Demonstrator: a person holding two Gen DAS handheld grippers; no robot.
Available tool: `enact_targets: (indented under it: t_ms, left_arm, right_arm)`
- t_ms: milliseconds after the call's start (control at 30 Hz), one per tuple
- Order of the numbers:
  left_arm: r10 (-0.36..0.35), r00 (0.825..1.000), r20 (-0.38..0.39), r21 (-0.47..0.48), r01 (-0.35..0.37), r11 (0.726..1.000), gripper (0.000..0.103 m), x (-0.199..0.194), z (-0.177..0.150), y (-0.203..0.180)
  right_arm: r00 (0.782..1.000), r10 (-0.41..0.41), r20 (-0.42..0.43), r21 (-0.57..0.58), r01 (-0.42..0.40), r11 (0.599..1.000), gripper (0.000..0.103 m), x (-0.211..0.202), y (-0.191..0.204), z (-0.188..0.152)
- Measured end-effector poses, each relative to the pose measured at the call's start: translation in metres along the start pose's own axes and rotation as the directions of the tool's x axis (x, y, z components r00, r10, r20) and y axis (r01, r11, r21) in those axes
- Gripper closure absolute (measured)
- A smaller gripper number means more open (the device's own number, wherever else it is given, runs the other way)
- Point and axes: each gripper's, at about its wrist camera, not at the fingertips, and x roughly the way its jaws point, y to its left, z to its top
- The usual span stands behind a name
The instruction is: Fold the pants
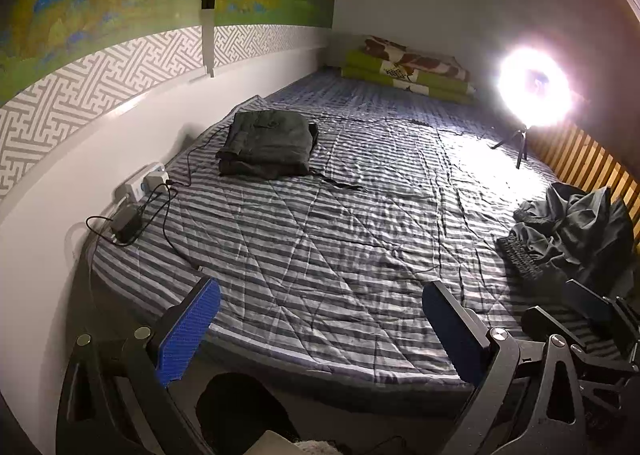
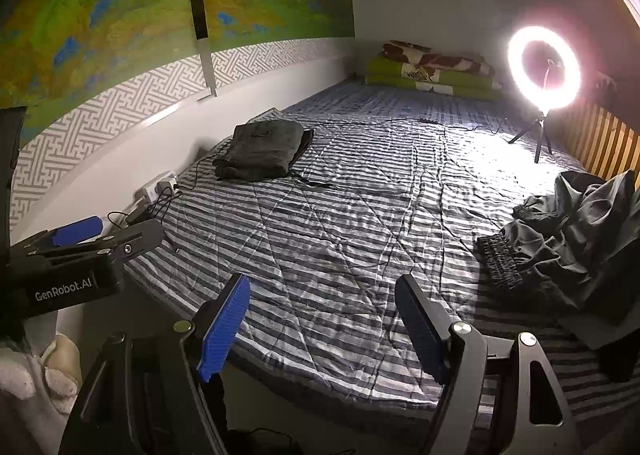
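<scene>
Clearly nothing is held yet: the left gripper (image 1: pixel 320 331) and right gripper (image 2: pixel 322 329) hang spread and empty over the near bed (image 2: pixel 320 255) edge. Crumpled pants (image 2: pixel 576 231) lie to the right, awaiting pickup and spreading flat. Farther off, a folded pair (image 2: pixel 260 151) sits by the wall.

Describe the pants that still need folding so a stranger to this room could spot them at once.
Start at the bright ring light on the striped bed. Come toward the camera along the slatted wooden rail to the crumpled dark grey pants, ribbed waistband showing. The other dark garment, by the wall, lies neatly folded flat.
</scene>
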Motion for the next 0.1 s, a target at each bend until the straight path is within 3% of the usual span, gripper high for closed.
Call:
enact_targets:
  t_ms: [100]
  left_arm:
    - [-0.001,1.000,-0.007,0.009,0.001,1.000,0.001,0.0034,-0.0009,-0.0012]
  right_arm:
    - [1.000,-0.002,-0.005,0.003,0.002,1.000,0.032,0.0015,-0.0006,-0.0015]
